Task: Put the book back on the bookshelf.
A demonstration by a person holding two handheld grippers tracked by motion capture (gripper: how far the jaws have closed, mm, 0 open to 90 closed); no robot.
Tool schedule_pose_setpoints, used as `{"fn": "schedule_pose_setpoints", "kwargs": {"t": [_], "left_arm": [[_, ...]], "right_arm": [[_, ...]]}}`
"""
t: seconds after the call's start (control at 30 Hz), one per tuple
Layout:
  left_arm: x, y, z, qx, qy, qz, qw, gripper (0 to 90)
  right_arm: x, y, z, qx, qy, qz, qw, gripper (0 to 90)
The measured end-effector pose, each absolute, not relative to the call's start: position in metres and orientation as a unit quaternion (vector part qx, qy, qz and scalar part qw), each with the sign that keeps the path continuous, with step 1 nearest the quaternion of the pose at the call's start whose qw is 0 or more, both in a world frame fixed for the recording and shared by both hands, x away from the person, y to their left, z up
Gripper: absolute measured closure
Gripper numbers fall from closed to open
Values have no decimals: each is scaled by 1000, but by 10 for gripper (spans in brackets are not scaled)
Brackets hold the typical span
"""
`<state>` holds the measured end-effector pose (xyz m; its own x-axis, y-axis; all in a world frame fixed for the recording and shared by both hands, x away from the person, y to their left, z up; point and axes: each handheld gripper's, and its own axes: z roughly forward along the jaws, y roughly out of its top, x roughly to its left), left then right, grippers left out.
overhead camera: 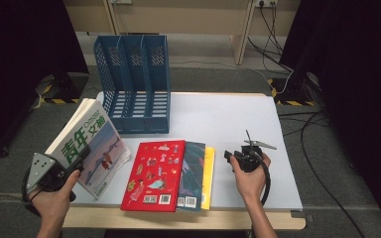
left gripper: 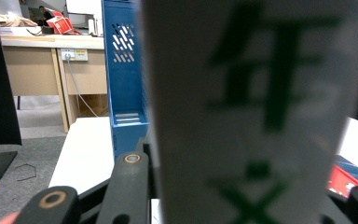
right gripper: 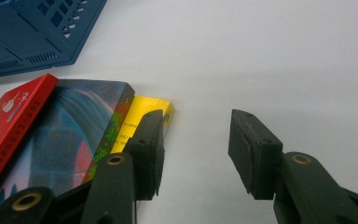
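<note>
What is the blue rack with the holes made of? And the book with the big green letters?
The blue rack looks like hard moulded plastic: thin even walls, neat punched slots, a dull sheen. The book held in the left tool looks like paper with a smooth, perhaps slightly glossy printed cover; its page edges show white, and the cover bends a little.

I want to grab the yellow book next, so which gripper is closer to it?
Right. The right gripper hangs open just beside the yellow book, on its right. The left gripper is far off to the left, shut on the magazine.
</note>
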<state>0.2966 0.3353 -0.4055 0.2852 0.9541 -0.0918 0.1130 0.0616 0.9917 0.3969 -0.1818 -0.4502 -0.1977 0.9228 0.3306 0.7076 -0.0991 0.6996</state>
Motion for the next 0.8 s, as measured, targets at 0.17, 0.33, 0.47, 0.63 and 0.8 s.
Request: {"fn": "schedule_pose_setpoints", "kwargs": {"t": [0.17,0.33,0.47,0.63,0.8], "left_arm": [[299,334,-402,571,467,378,559,662],[300,334,-399,569,466,378,562,673],[302,334,-397,568,465,375,566,676],[304,331,-395,566,461,375,571,674],[304,326,-391,570,451,380,572,682]], "right_arm": [[395,-182,-454,622,656,406,133,560],[392,-180,-455,619,659,407,132,557],[392,-179,-454,619,658,409,129,555],[392,-180,-453,617,658,412,130,553],[392,-181,-451,617,656,414,133,551]]}}
